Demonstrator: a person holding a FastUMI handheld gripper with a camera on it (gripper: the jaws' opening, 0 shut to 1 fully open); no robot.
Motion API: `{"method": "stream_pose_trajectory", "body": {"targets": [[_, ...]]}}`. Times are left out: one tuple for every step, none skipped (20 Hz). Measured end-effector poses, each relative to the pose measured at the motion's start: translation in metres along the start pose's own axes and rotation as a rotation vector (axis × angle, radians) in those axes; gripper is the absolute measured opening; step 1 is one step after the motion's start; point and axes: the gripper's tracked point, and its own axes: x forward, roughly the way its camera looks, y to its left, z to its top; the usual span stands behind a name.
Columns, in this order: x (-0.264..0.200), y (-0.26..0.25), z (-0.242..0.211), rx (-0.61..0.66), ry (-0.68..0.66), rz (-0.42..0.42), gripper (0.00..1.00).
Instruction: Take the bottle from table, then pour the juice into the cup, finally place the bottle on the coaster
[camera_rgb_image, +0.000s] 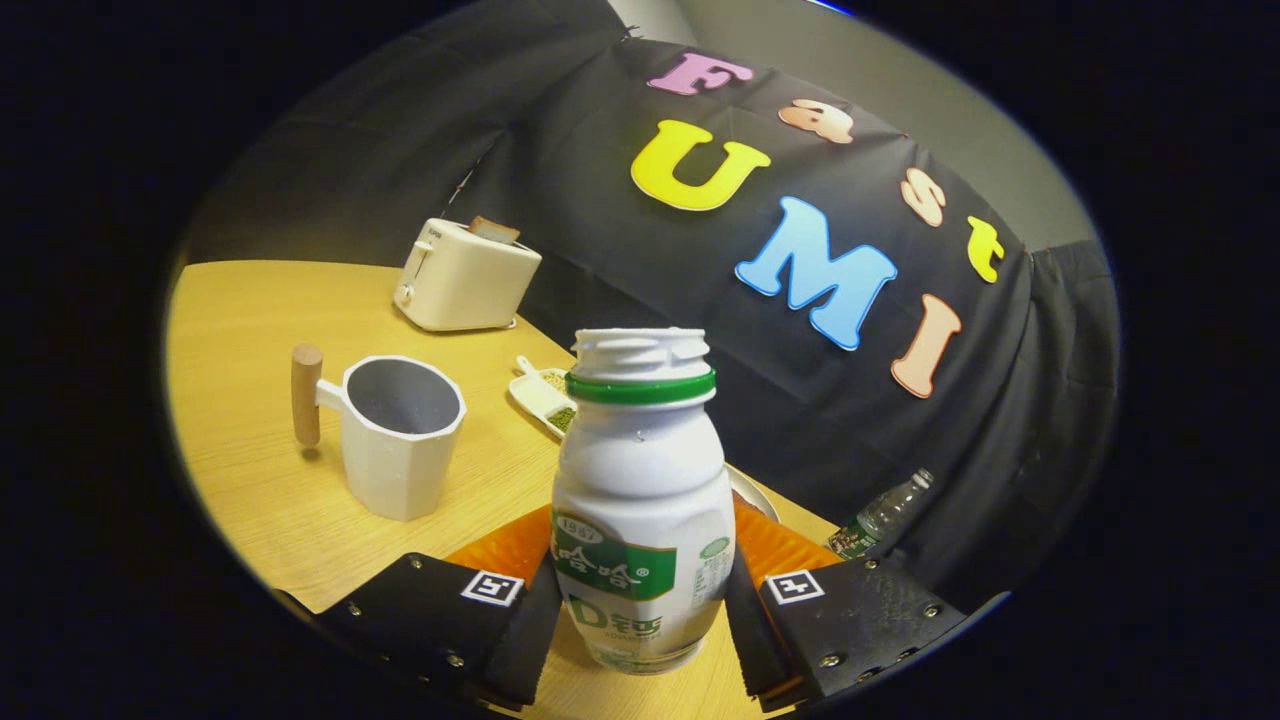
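The tongs (640, 615) grip the open bottle (640, 500) at its lower body. Smooth, light plastic likely yields under pressure; cup (400, 435) stands near on the bench (250, 330).

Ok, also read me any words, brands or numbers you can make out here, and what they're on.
Nothing reads reliably.
Bottle, clamped between both fingers of the tool: label print too curved and stylised to quote.
Toaster: a mark too small to read.
Clear bottle by the wall: label blurred.
Square markers on the tool: patterns, no words.
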Motion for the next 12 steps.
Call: {"method": "stream_pose_trajectory", "body": {"targets": [[0.003,0.006,0.001,-0.009,0.004,0.013,0.74],[0.005,0.011,0.003,-0.011,0.008,0.029,0.73],[0.007,0.016,0.004,-0.015,0.011,0.039,0.73],[0.008,0.018,0.006,-0.028,0.013,0.042,0.73],[0.010,0.019,0.006,-0.050,0.016,0.041,0.73],[0.012,0.020,0.008,-0.078,0.020,0.040,0.74],[0.013,0.022,0.009,-0.110,0.020,0.038,0.73],[0.015,0.023,0.009,-0.150,0.019,0.039,0.74],[0.017,0.025,0.008,-0.188,0.029,0.038,0.74],[0.019,0.026,0.007,-0.219,0.035,0.040,0.73],[0.020,0.030,0.007,-0.241,0.037,0.045,0.73],[0.022,0.032,0.006,-0.253,0.041,0.047,0.74]]}}
